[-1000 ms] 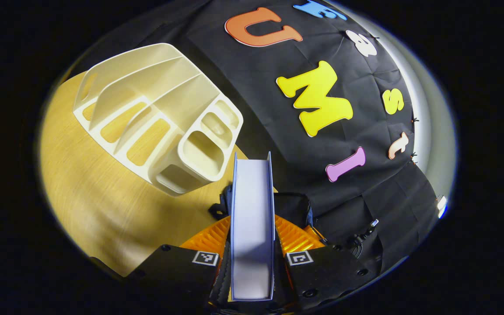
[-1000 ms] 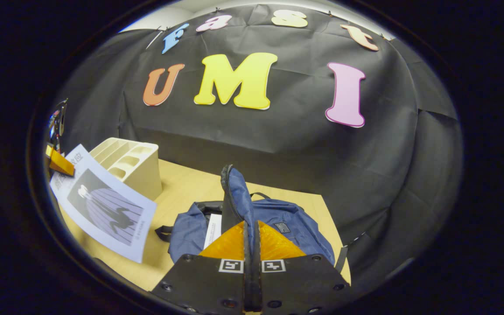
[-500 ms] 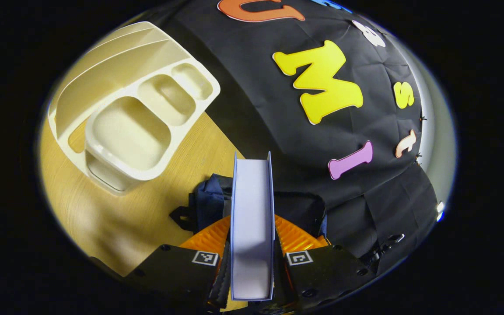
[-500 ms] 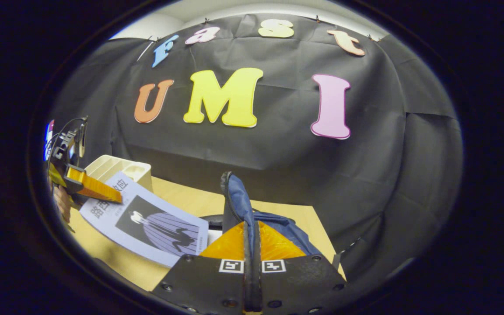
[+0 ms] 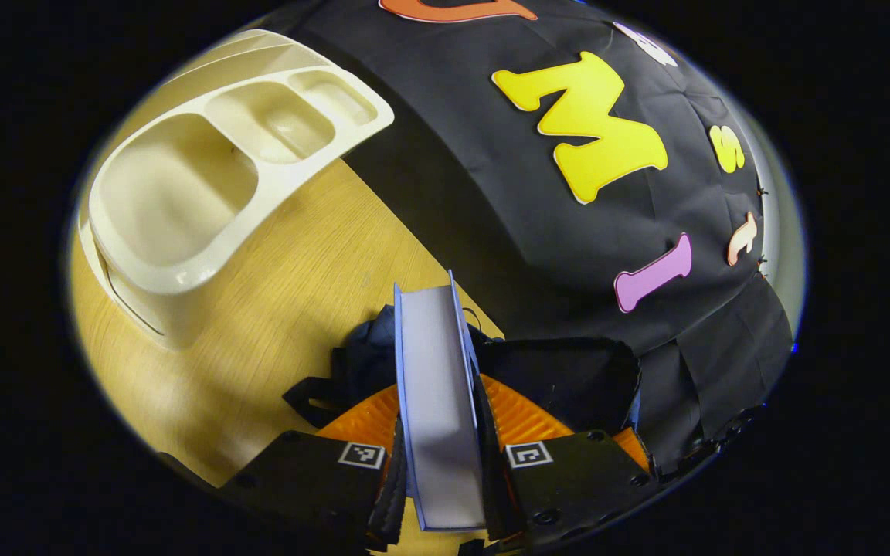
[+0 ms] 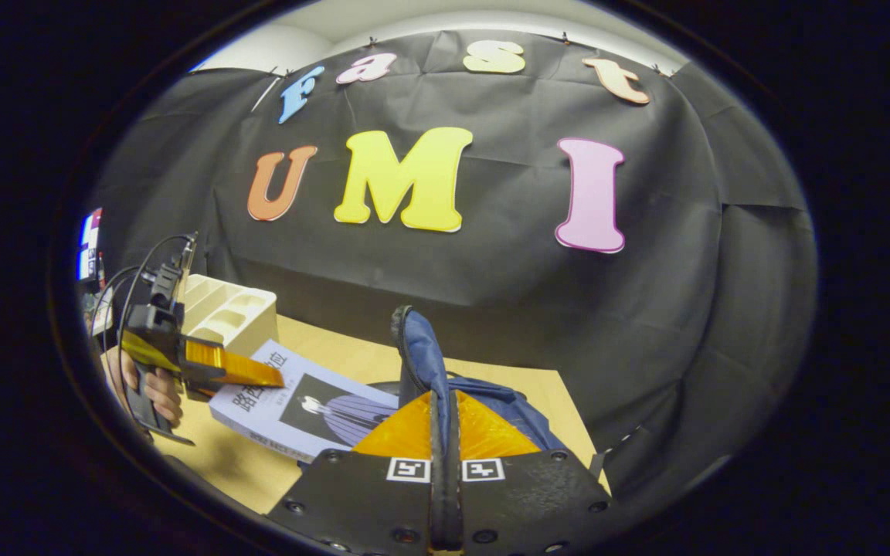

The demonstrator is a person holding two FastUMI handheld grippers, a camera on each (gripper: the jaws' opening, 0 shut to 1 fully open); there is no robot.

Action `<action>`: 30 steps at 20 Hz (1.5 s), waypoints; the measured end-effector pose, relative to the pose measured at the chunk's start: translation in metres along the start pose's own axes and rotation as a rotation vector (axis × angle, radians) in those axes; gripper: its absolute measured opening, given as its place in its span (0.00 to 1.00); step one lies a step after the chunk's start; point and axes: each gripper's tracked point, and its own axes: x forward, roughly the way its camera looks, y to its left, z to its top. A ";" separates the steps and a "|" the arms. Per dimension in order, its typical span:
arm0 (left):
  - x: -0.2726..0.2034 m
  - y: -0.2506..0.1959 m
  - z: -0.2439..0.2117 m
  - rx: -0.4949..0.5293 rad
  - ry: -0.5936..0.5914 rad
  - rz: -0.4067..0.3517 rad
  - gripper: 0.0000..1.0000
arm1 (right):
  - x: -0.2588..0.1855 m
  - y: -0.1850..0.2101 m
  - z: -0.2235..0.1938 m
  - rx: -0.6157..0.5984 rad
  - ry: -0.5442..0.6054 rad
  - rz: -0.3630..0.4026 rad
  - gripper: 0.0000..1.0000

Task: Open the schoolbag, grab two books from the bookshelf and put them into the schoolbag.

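Two sets of jaws clamped: left gripper (image 5: 439, 432) on book (image 5: 433, 386), right gripper (image 6: 445, 432) on schoolbag (image 6: 422, 355) flap.

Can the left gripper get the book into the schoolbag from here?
Probably yes. The left gripper holds the book just over the schoolbag, whose flap the right gripper holds up, and nothing visible blocks the way.
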 end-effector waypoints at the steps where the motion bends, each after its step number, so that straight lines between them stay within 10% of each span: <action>1: 0.005 -0.001 -0.003 0.016 -0.009 0.000 0.42 | -0.001 0.002 0.001 0.009 -0.004 0.011 0.00; 30: 0.123 -0.046 -0.074 0.048 -0.006 -0.035 0.43 | -0.004 -0.008 -0.002 0.006 -0.060 0.056 0.00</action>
